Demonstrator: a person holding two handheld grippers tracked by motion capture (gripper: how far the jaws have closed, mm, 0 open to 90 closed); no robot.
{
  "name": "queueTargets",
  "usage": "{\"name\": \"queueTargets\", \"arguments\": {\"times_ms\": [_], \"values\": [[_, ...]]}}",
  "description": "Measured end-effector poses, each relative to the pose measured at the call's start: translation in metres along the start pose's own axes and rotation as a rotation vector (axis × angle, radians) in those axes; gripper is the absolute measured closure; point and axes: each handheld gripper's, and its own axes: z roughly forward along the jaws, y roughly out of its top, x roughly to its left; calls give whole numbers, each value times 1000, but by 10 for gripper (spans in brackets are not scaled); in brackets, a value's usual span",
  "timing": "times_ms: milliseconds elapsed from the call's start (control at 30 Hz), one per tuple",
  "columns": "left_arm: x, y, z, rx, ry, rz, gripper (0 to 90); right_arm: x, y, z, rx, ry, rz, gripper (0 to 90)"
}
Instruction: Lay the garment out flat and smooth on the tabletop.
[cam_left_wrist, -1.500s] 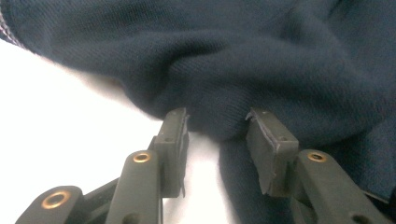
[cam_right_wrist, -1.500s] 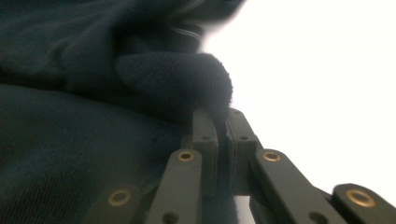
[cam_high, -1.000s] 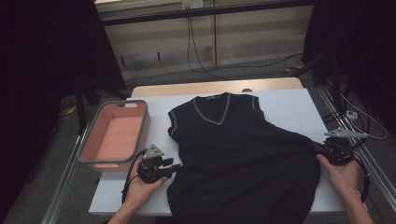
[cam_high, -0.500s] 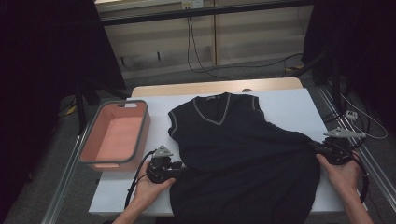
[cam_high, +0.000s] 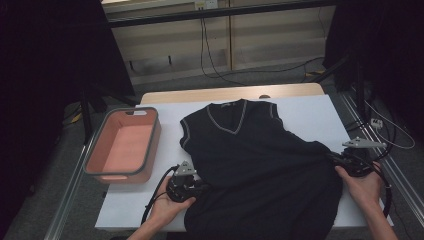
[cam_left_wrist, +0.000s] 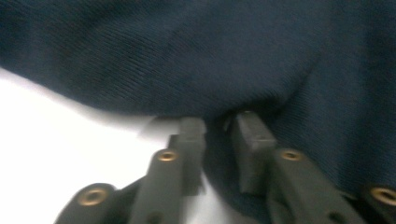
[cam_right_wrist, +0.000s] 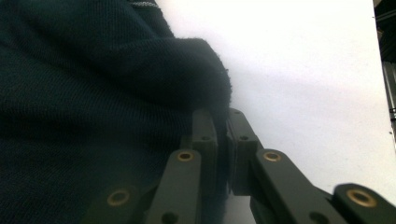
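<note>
On the white bench we see a dark sleeveless sweater lying flat, neck toward the far edge, its lower part spreading toward the near edge. By the bench's left edge sits a pink bin, apart from the sweater. At the sweater's left side, our left tongs have their jaws a little apart, the knit edge lying between them without being pinched. Near the bench's right edge, our right tongs are clenched on a bunched fold of the sweater's right side, the fabric pulled into creases toward them.
</note>
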Motion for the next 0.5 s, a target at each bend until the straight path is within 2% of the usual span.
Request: {"name": "queueTargets", "arguments": {"times_ms": [33,67,167,267,433,500], "values": [[0,0,-1,7,-15,-1,795,0,0,0,0,2,-1,844],[-2,-1,-2,13,-9,14,840,1,0,0,0,3,1,844],[-6,-2,-7,36,29,29,865,1,0,-1,-3,6,0,844],[-4,-6,-15,55,69,53,870,1,0,-1,-5,7,1,844],[11,-18,-37,54,114,1,875,1,0,-2,-5,13,1,841],[14,-25,-46,52,150,-2,876,2,0,-1,-5,19,2,839]]}}
